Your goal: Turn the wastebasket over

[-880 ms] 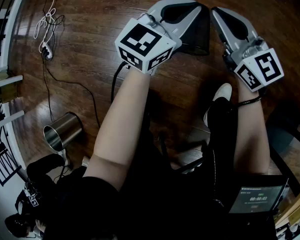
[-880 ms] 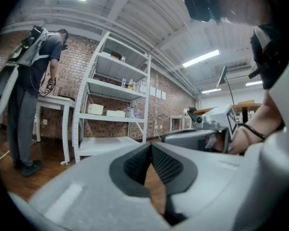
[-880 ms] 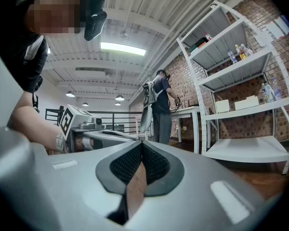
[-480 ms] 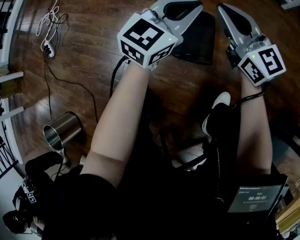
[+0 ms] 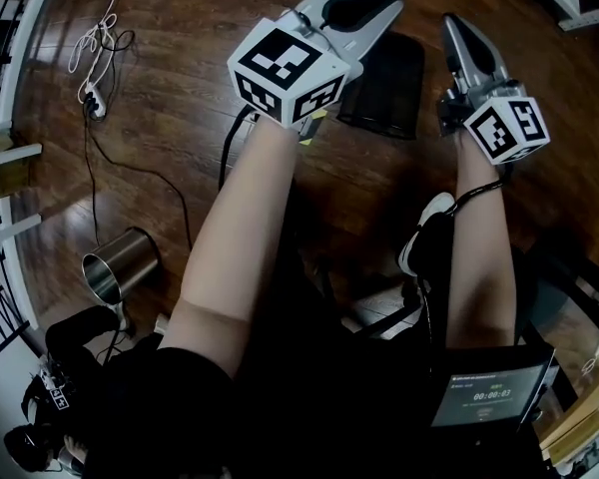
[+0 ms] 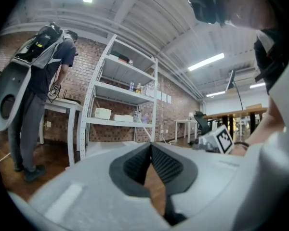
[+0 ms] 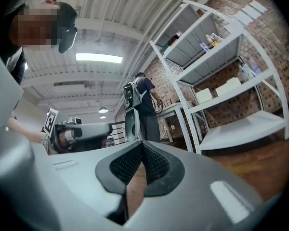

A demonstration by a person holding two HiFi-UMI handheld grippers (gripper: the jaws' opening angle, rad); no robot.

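Black mesh wastebasket (image 5: 387, 86): five o'clock of left hand-held gripper (image 5: 379, 8), eight o'clock of right hand-held gripper (image 5: 453, 26); both closed, empty.

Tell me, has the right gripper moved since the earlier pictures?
Yes. The right gripper has moved up the head view, away from the white shoe.

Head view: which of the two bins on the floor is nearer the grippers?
The black wastebasket, between the left gripper and right gripper; the shiny metal bin sits apart at the lower left.
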